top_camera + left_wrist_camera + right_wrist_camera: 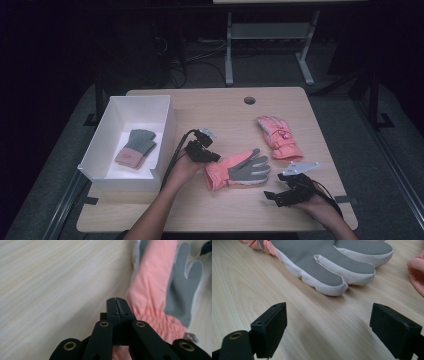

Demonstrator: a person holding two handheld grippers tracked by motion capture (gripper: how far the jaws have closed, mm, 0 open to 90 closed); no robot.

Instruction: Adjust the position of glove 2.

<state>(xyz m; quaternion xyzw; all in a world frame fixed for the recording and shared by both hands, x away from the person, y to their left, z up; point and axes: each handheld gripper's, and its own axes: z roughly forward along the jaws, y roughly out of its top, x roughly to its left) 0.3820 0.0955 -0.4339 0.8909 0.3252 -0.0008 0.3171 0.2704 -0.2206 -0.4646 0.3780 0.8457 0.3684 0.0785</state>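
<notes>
A pink ski glove with a grey palm [237, 170] lies palm up in the middle of the table, cuff to the left. My left gripper [215, 158] sits at its cuff, jaws pressed together with nothing between them. In the left gripper view the shut left gripper [117, 301] rests just left of the glove's pink cuff [155, 290]. My right gripper [272, 197] rests on the table near the front right, open. In the right gripper view, the right gripper [329, 320] has bare wood between its jaws, and the glove's grey fingers [324, 262] lie a short way ahead.
A second pink glove [277, 136] lies farther back on the right; its edge [418, 275] shows in the right gripper view. A white box [100, 150] at the left holds a grey and pink knit glove [136, 147]. A cable hole [249, 100] is near the table's far edge.
</notes>
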